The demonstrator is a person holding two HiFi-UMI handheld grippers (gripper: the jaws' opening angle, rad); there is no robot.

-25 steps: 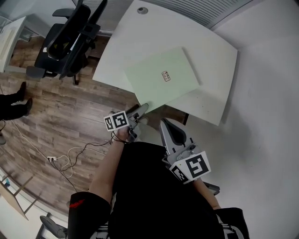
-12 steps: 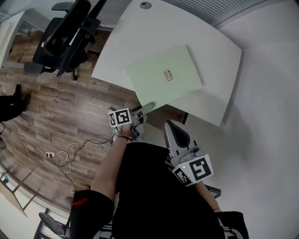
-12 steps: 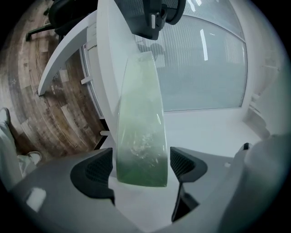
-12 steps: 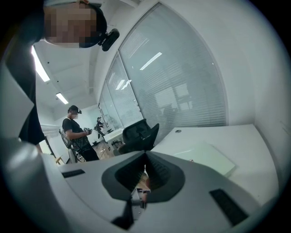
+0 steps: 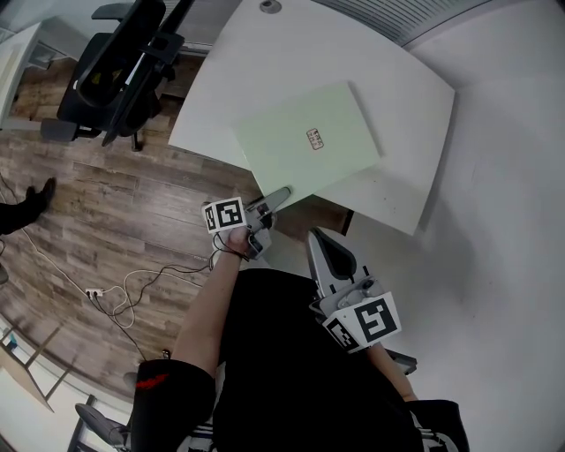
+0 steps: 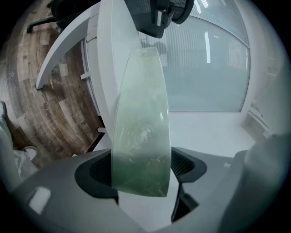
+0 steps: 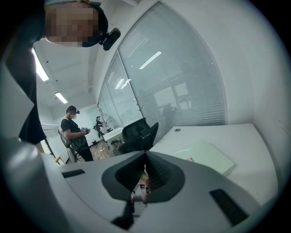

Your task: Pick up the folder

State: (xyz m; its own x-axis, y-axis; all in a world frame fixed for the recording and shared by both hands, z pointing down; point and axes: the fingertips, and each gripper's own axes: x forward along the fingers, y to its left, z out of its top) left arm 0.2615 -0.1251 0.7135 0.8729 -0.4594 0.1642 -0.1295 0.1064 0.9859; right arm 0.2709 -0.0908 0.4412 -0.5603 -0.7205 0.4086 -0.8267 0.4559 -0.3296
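A pale green folder (image 5: 305, 141) with a small label lies flat on the white table (image 5: 265, 62), its near corner jutting past the table's front edge. My left gripper (image 5: 275, 199) is shut on that corner. The left gripper view shows the folder (image 6: 141, 118) edge-on, running away from between the two pads of the left gripper (image 6: 141, 170). Lower right, close to my body, my right gripper (image 5: 322, 247) is shut with nothing in it. In the right gripper view its jaws (image 7: 144, 170) meet, and the folder (image 7: 204, 154) lies beyond them on the table.
A black office chair (image 5: 115, 71) stands left of the table on the wooden floor. Cables and a power strip (image 5: 115, 296) lie on the floor at lower left. A round cable port (image 5: 267, 6) marks the table's far end. Another person (image 7: 75, 134) stands in the distance.
The left gripper stays on the folder's near corner. The head view has shifted a little; the folder has not visibly moved on the table.
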